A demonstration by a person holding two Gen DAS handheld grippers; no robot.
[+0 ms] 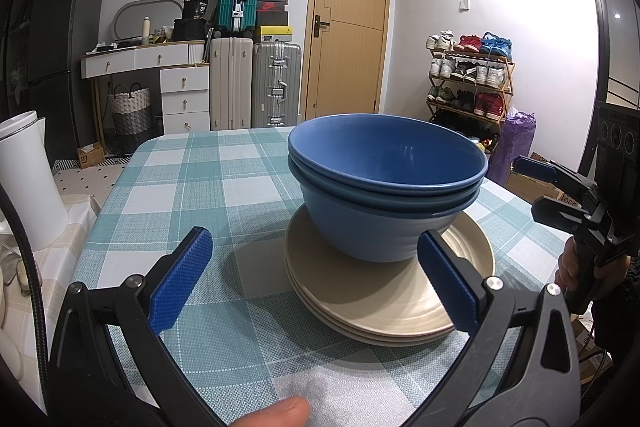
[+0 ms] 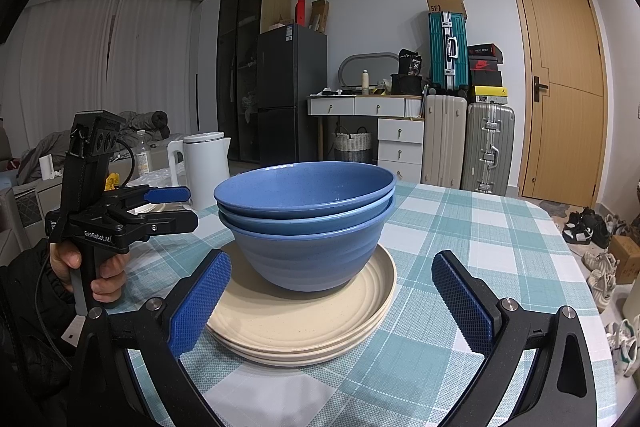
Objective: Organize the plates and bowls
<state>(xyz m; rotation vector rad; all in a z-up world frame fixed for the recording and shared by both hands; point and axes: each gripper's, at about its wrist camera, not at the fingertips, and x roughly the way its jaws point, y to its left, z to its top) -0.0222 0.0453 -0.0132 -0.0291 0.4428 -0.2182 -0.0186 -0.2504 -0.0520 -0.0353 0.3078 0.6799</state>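
Three blue bowls [image 1: 384, 187] sit nested one inside another on top of a stack of cream plates [image 1: 384, 311], and the whole pile rests on the checked tablecloth [image 1: 200, 179], nearer the camera side of the table than its far edge. Judged from how things lie, the sorting looks essentially finished: like is stacked with like, no loose plate or bowl shows anywhere else on the cloth, and what may remain is only to carry the pile off or split bowls from plates, though the task sentence does not say which. The left gripper [image 1: 316, 283] hangs just in front of the plate stack with its blue pads spread wide and nothing between them; its right pad overlaps the plate rim in the view, and whether it touches is unclear. The right gripper [image 2: 330, 303] is likewise spread wide and empty, its fingers flanking the near edge of the plates. In the right wrist view the other tool appears to the left of the bowls, held in a hand [image 2: 102, 273]. A white kettle [image 2: 206, 169] stands behind the bowls on that same side, well apart from the stack
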